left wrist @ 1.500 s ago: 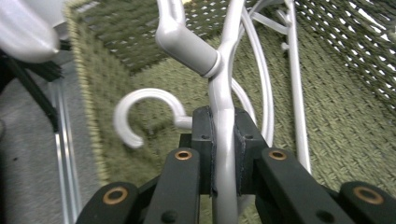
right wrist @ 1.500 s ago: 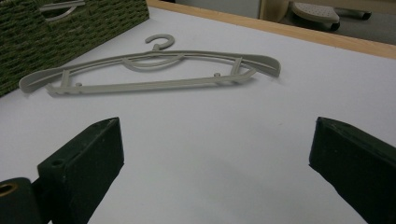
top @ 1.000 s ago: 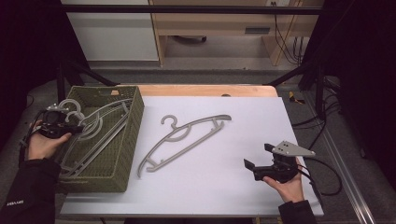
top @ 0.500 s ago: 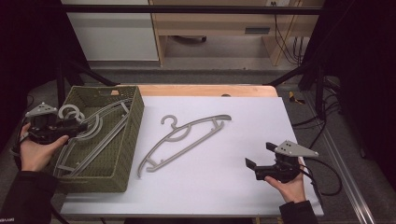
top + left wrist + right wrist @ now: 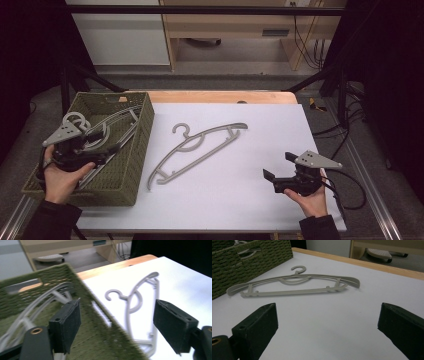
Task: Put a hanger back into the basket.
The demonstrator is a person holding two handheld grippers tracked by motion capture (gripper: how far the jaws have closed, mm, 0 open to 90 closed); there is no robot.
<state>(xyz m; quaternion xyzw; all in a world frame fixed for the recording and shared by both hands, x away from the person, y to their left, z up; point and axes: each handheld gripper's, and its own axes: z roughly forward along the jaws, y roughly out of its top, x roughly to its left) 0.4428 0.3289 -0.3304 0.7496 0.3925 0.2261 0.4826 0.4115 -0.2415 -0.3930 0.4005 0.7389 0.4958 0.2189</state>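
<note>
While the left gripper (image 5: 107,150) hovers over the green woven basket (image 5: 132,172) with its jaws spread and empty, the right gripper (image 5: 280,172) rests wide apart on the white table (image 5: 260,125); a grey hanger (image 5: 200,147) lies flat between them, beside the basket.

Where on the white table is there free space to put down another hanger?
Free: the wide patch between the hanger and the right gripper, and the strip along the table's near edge. Crowded: the basket, already holding hangers, with the left gripper over it.
</note>
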